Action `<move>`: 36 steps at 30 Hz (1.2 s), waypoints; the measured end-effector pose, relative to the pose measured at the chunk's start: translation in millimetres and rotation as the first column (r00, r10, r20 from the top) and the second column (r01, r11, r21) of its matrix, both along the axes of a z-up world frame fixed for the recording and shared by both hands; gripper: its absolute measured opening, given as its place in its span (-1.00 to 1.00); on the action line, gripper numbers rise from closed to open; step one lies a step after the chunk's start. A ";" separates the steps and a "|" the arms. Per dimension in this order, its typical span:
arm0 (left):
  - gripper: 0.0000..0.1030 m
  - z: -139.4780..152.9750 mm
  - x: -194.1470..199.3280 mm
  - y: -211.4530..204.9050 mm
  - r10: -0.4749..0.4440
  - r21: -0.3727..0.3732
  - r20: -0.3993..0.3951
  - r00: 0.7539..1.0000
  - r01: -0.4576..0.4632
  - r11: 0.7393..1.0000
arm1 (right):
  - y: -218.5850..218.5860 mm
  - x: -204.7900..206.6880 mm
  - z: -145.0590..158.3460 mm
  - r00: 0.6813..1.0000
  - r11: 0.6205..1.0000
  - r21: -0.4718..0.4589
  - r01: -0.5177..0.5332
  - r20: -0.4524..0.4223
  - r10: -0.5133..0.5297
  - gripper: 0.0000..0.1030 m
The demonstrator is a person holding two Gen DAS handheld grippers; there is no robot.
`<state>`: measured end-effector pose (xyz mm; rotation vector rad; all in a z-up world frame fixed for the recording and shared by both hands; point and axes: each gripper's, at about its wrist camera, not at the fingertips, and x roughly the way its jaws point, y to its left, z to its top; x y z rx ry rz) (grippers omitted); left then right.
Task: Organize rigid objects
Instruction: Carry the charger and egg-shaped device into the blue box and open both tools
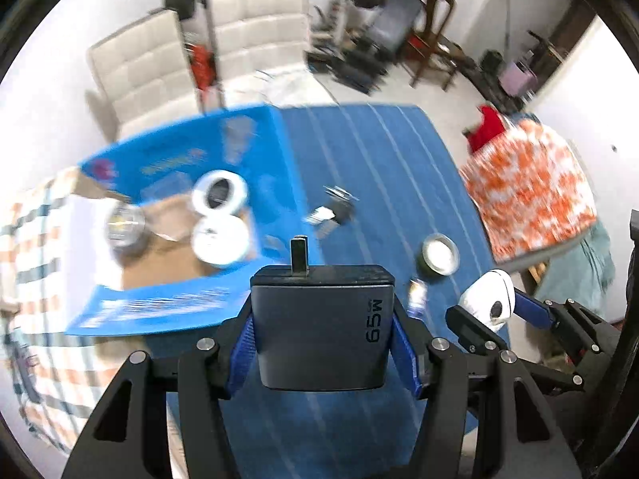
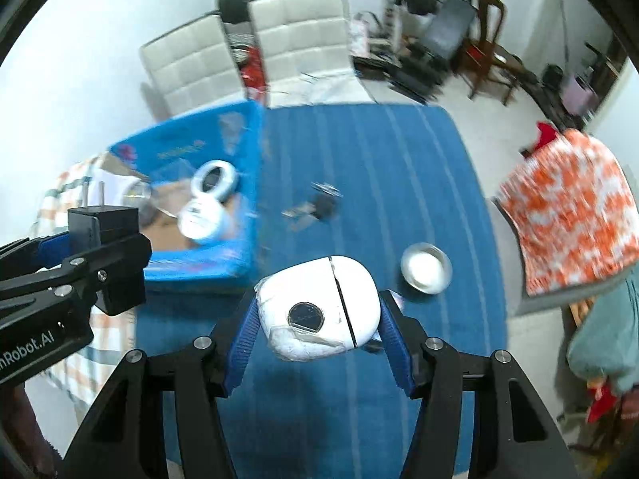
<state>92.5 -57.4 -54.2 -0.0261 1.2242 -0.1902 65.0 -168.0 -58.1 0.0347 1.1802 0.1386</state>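
Note:
My left gripper [image 1: 322, 325] is shut on a dark grey 65W charger [image 1: 322, 327], held above the blue mat near the open blue cardboard box [image 1: 179, 299]. The box holds two white round cases [image 1: 219, 215] and a metal bowl [image 1: 126, 225]. My right gripper [image 2: 315, 315] is shut on a white earbud-style case [image 2: 315, 311], held above the mat; it also shows in the left wrist view [image 1: 487, 299]. The left gripper with the charger [image 2: 102, 221] shows at the left of the right wrist view. A small metal tin [image 2: 426, 267] and a dark clip-like object [image 2: 319, 207] lie on the mat.
The blue striped mat [image 2: 359, 151] covers the floor. An orange-white cloth [image 2: 575, 207] lies at the right, a checked cloth [image 1: 36, 259] at the left. White cushioned seats [image 1: 199, 60] and gym equipment [image 1: 379, 20] stand behind.

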 end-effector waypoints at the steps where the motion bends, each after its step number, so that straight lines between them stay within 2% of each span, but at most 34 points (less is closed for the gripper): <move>1: 0.09 3.4 -0.5 9.2 0.018 0.009 0.014 1.000 -0.018 1.000 | 10.8 1.3 3.0 1.000 1.000 0.006 -0.013 0.004 0.013 0.17; 6: 0.09 17.9 -2.0 64.4 0.107 0.045 0.054 0.993 -0.109 0.993 | 58.5 9.8 13.6 0.997 0.997 0.022 -0.078 0.017 0.077 0.17; 11: 0.09 23.8 -5.4 100.0 0.161 0.051 0.079 0.984 -0.165 0.985 | 93.4 13.8 21.0 0.992 0.993 0.006 -0.120 0.035 0.119 0.17; 15: 0.09 27.2 -6.6 124.3 0.181 0.037 0.086 0.980 -0.185 0.982 | 116.6 21.5 13.1 0.990 0.990 -0.006 -0.139 0.035 0.139 0.17; 18: 0.09 22.7 -3.8 140.7 0.188 0.035 0.074 0.979 -0.191 0.981 | 130.9 32.6 -7.8 0.989 0.989 0.014 -0.149 0.002 0.149 0.17; 22: 0.09 -0.6 8.1 169.0 0.214 0.031 0.021 0.977 -0.214 0.976 | 146.6 48.7 -48.0 0.986 0.987 0.030 -0.156 -0.055 0.157 0.17; 27: 0.09 -48.8 28.4 197.2 0.244 0.015 -0.097 0.965 -0.244 0.970 | 167.9 73.2 -97.6 0.980 0.988 0.044 -0.149 -0.124 0.153 0.17; 36: 0.09 -114.4 65.4 204.8 0.220 0.032 -0.248 0.943 -0.219 0.975 | 199.8 98.8 -150.1 0.966 0.988 0.052 -0.145 -0.211 0.153 0.17</move>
